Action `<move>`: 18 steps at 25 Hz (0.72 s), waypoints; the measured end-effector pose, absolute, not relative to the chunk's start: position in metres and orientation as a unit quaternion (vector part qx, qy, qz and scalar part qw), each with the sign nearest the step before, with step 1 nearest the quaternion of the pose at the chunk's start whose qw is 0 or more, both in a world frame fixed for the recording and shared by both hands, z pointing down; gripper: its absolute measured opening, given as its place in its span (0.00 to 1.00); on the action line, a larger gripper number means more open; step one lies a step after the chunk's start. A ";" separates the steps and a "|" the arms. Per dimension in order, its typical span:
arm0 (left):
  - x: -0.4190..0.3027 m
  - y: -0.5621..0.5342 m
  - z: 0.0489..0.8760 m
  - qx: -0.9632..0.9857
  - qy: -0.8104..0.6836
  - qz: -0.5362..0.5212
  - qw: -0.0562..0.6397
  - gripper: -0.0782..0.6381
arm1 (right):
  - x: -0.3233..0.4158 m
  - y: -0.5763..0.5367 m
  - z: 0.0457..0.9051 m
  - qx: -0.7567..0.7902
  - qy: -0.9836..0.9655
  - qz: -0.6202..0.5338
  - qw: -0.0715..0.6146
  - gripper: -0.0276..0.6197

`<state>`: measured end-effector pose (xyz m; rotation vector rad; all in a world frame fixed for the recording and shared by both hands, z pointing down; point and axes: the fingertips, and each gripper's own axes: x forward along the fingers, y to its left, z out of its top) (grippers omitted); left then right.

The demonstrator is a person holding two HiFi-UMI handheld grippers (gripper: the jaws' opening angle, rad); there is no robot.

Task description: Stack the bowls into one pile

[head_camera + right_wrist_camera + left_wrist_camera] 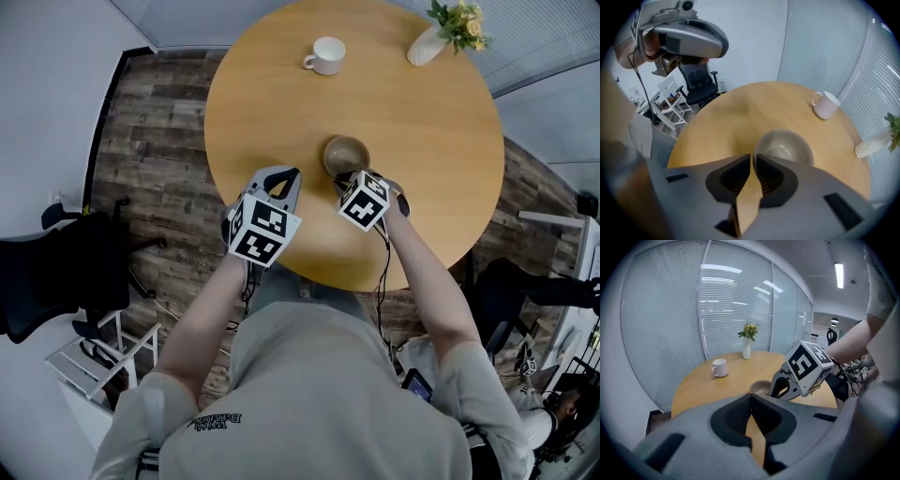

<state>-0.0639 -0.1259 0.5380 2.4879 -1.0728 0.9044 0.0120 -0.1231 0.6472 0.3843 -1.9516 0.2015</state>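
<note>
Inspecting the worktop (281, 103), I find one bowl (346, 155) standing upright on its near half, well apart from the white mug (325, 55) and the flower vase (427, 45) at the far side. I see no second bowl. I cannot tell whether this one is already a nested pile.

The right tool (753, 158) is clenched on nothing, its tips just beside the bowl's near rim. The left tool (751, 401) is likewise clenched and empty. It hangs over the near edge of the worktop, apart from the bowl.

Hazards, in my judgement:
- Any forward drift of the right tool would push the rim and slide or tip the bowl, as closed jaws cannot take hold.
- Opening the jaws this close could knock the rim sideways.
- Both tools sit near each other, so their marker cubes could collide if both reach in.
- A smooth rounded bowl may slip from a shallow rim pinch.
</note>
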 end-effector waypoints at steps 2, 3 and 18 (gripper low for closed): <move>-0.066 -0.125 0.537 0.862 -0.373 0.313 0.141 0.14 | 0.012 -0.125 0.640 0.179 -0.827 0.091 0.526 0.10; -0.067 -0.125 0.536 0.862 -0.374 0.313 0.140 0.14 | 0.012 -0.126 0.636 0.187 -0.829 0.096 0.518 0.10; -0.062 -0.145 0.484 0.870 -0.386 0.293 0.092 0.14 | 0.048 -0.163 0.533 0.337 -0.851 0.134 0.380 0.09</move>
